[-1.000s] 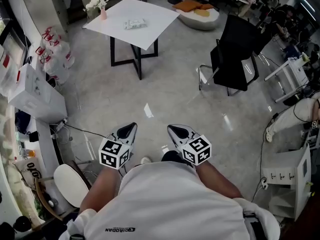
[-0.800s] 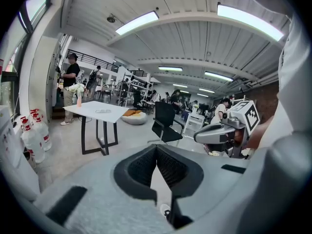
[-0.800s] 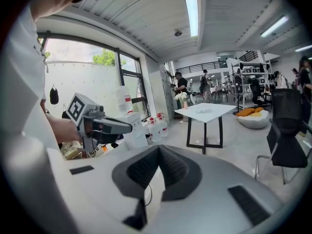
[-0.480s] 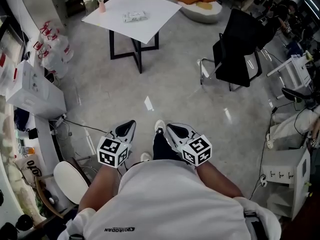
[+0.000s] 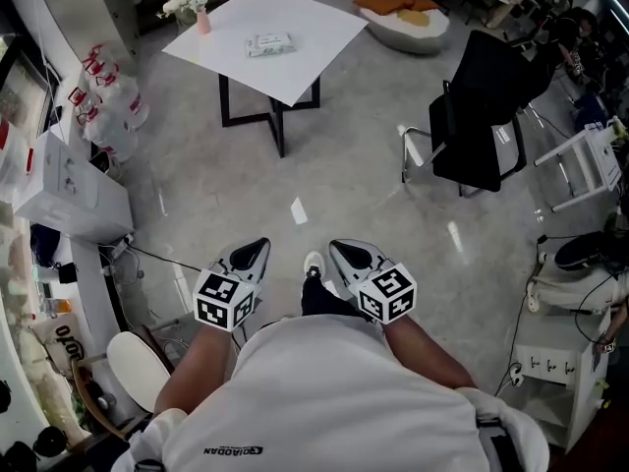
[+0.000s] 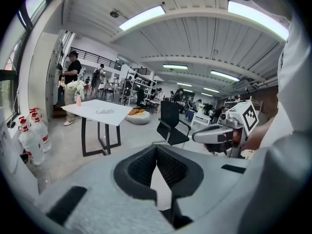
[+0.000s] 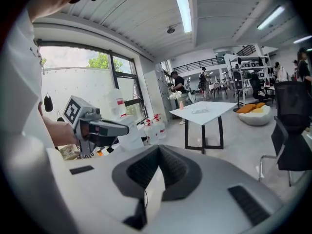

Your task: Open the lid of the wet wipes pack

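Note:
The wet wipes pack [image 5: 268, 44] lies flat on a white square table [image 5: 314, 57] far ahead across the floor, beside a pink vase of flowers [image 5: 201, 23]. I hold both grippers close to my body, well away from the table. The left gripper [image 5: 249, 256] and the right gripper [image 5: 349, 256] point forward side by side, each shut with nothing in it. In the left gripper view the jaws meet at the tip of the left gripper [image 6: 156, 149], with the pack [image 6: 104, 111] small in the distance. The right gripper view shows the same, with the right gripper [image 7: 158, 149] shut and the pack [image 7: 200, 111] far away.
A black office chair [image 5: 482, 116] stands right of the path. Water bottles [image 5: 103, 96] and white boxes [image 5: 69, 190] line the left wall, with a white stool [image 5: 138, 362] near me. A beanbag with orange cushions [image 5: 403, 23] lies beyond the table. Cables cross the floor at left.
The person has stepped forward and a foot now shows between the grippers. The chair has shifted a little in the view. Both grippers keep the same shut pose.

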Motion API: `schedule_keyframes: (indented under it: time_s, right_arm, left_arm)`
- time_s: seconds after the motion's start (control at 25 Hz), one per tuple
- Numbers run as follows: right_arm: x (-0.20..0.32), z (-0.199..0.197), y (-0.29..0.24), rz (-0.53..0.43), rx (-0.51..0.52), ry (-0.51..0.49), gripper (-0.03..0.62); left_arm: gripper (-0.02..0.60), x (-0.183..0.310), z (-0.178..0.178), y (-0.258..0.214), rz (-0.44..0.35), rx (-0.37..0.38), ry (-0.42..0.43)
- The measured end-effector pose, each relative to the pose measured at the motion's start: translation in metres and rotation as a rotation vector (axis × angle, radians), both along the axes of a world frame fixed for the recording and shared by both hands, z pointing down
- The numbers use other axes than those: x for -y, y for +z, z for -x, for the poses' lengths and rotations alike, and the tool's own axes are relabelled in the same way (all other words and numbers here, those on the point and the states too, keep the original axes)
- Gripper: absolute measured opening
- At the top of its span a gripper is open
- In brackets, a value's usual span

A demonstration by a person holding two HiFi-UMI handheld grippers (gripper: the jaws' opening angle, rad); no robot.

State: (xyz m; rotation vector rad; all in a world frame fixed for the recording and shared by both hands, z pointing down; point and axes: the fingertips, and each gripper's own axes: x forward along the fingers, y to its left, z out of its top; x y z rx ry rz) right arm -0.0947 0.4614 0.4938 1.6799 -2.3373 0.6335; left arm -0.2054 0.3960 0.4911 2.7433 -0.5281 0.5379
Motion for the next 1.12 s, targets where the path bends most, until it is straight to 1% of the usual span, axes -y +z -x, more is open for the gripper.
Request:
schedule_keyframes:
  time_s: [0.16,0.32,0.44,0.56,0.68,0.88,1.12]
  right_arm:
    - [0.045,-0.029,-0.009,-0.023,0.005,-0.010,0.006]
    - [0.092,-0.063,-0.023,-0.045,0.003,-0.041,0.006]
    - [0.122,-0.080,-0.033,-0.050,0.005,-0.072,0.006]
    - [0.147,-0.097,-0.035,-0.058,0.008,-0.104,0.006]
    - [0.168,-0.117,-0.025,-0.056,0.018,-0.123,0.006]
    - [0.189,-0.129,0.005,0.017,0.046,-0.174,0.007]
    - [0.213,-0.142,0.003,0.003,0.046,-0.201,0.006]
  left_arm:
    - [0.000,0.038,-0.031,-0.007,-0.013,-0.001,0.002]
    - [0.000,0.083,-0.070,-0.027,-0.033,-0.022,-0.023]
    - [0.000,0.108,-0.091,-0.039,-0.038,-0.028,-0.036]
    - [0.000,0.126,-0.107,-0.034,-0.037,-0.014,-0.052]
    - [0.000,0.143,-0.130,-0.022,-0.028,-0.001,-0.068]
    - [0.000,0.158,-0.155,-0.008,-0.011,0.037,-0.047]
    - [0.000,0.186,-0.174,-0.008,-0.014,0.039,-0.072]
